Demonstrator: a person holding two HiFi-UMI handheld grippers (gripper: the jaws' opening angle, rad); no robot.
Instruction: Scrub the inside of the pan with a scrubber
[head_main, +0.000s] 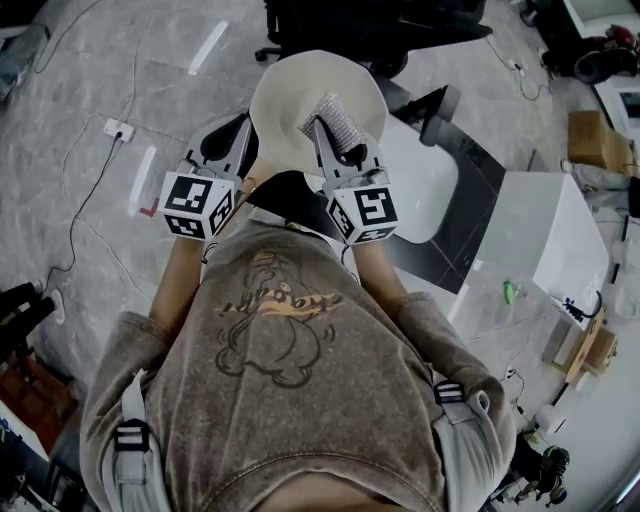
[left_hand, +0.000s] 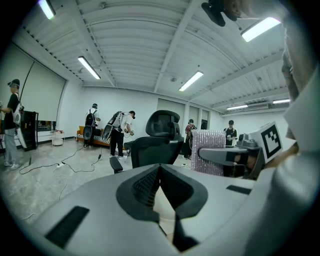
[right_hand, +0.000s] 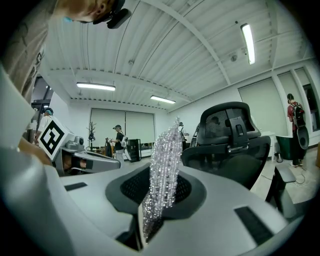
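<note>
The pan (head_main: 300, 95) is held up in front of the person's chest, at 12 o'clock in the head view. Its cream inside faces the camera and the grey floor (head_main: 100, 80) lies far below it.

The left gripper (head_main: 243, 135) meets the pan at about its 8 o'clock edge. In the left gripper view its jaws are pressed together, with a thin cream strip (left_hand: 164, 212) pinched low between them. The strip looks like the pan's edge, though so little of it shows that I cannot be sure.

The right gripper (head_main: 338, 140) comes in from 5 o'clock. Its jaws pinch the scrubber (head_main: 335, 118), a silvery mesh pad that stands up out of the jaws in the right gripper view. From the head view the scrubber lies over the pan's inside, a little toward 3 o'clock from the centre. It seems to touch the surface there.

The two grippers point nearly the same way and sit close side by side, their marker cubes just above the person's shirt (head_main: 280, 320).

A black chair (head_main: 380, 30) stands beyond the pan at 12 o'clock. A white desk (head_main: 545, 225) stands at 3 o'clock. A power strip (head_main: 118, 128) with a trailing cable lies on the floor at 10 o'clock. Several people stand far off in the room in both gripper views.
</note>
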